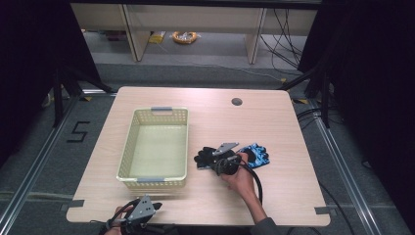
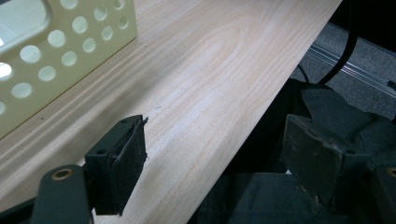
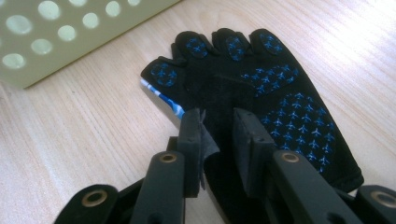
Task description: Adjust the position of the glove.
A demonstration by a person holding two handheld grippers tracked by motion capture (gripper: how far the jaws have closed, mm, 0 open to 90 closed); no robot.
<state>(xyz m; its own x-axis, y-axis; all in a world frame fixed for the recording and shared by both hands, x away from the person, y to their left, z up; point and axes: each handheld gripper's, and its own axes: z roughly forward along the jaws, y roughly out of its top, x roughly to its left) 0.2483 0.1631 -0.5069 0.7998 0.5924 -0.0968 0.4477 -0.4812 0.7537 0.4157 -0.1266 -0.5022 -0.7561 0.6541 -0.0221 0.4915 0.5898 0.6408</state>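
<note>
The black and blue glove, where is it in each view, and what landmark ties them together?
High view: the glove lies right of centre on the table, under the right gripper.
Left gripper view: not in it.
Right gripper view: centre, palm up, between the jaws.
Shared landmark: the cream basket, at top left in both gripper views.

A black "5" (image 1: 78, 131) stands on the floor (image 1: 44, 161).
</note>
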